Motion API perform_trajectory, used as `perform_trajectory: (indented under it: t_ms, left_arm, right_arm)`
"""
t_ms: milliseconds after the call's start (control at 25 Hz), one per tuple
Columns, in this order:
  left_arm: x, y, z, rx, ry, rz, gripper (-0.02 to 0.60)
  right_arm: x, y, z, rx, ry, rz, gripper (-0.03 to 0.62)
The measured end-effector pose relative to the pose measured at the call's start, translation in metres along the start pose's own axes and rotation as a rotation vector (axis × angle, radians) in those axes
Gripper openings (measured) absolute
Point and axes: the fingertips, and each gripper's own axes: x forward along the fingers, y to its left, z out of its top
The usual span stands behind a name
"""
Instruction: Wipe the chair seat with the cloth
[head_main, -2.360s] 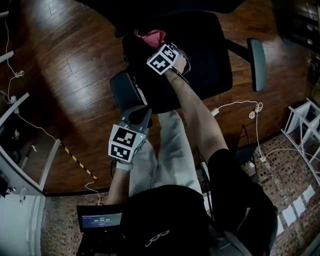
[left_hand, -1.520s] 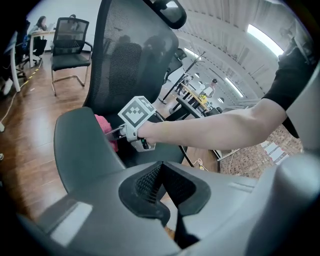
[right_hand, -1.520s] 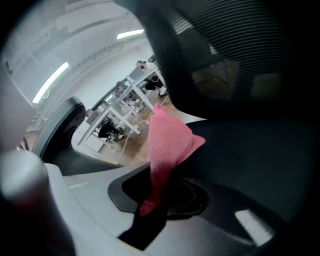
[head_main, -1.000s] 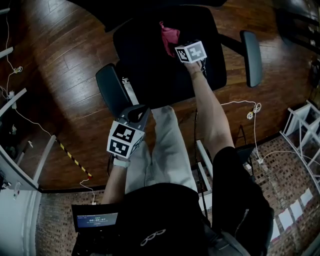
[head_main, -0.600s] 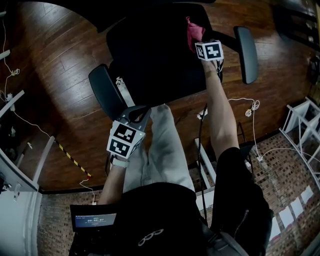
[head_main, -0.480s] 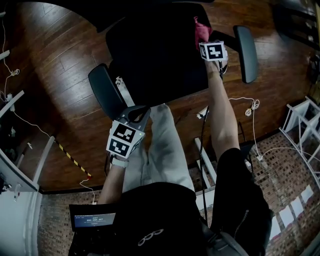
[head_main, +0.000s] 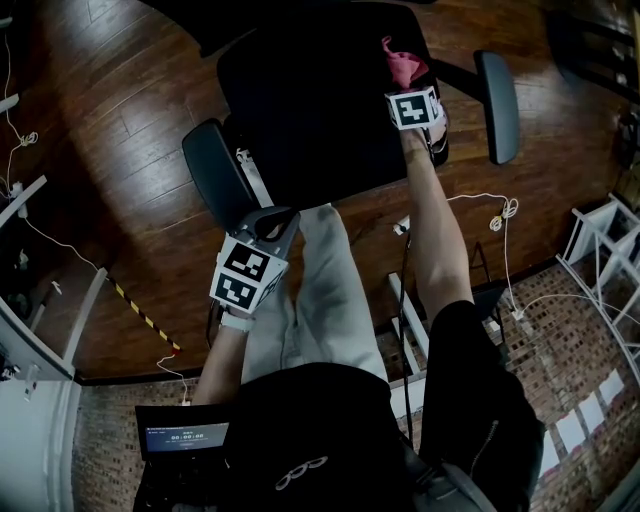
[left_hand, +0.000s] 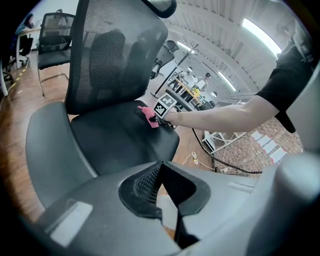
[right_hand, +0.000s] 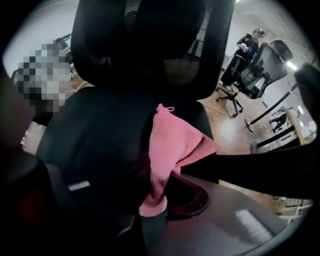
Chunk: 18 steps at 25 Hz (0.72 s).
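The black chair seat (head_main: 310, 110) lies ahead of me. My right gripper (head_main: 405, 84) is at the seat's right rear part, shut on a pink cloth (head_main: 403, 66) that rests on the cushion. In the right gripper view the cloth (right_hand: 172, 147) drapes forward from the jaws (right_hand: 152, 200) over the seat (right_hand: 95, 135). My left gripper (head_main: 272, 222) hangs in front of the seat near the left armrest, jaws closed together with nothing in them (left_hand: 160, 170). From there the cloth (left_hand: 149, 116) shows small at the seat's far side.
Grey armrests stand at the left (head_main: 208, 170) and right (head_main: 497, 100) of the seat. The mesh backrest (left_hand: 115, 50) rises behind it. White cables (head_main: 485, 212) trail over the wooden floor, a white rack (head_main: 605, 250) is at the right, a laptop (head_main: 182, 440) below.
My right gripper has swept the cloth from the seat's left rear across to its right rear, then drawn back slightly. The left gripper has hardly moved.
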Motion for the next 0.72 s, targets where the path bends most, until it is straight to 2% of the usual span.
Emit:
perform_trajectory:
  t_ms: [400, 720]
  left_arm:
    - [-0.003, -0.003, -0.013, 0.003, 0.000, -0.009, -0.009]
    - [-0.002, -0.007, -0.023, -0.004, 0.000, -0.008, -0.009]
  right_arm:
    - [-0.002, 0.174, 0.031, -0.047, -0.052, 0.330, 0.069]
    - [-0.032, 0.286, 0.046, 0.025, -0.122, 0.613, 0.069]
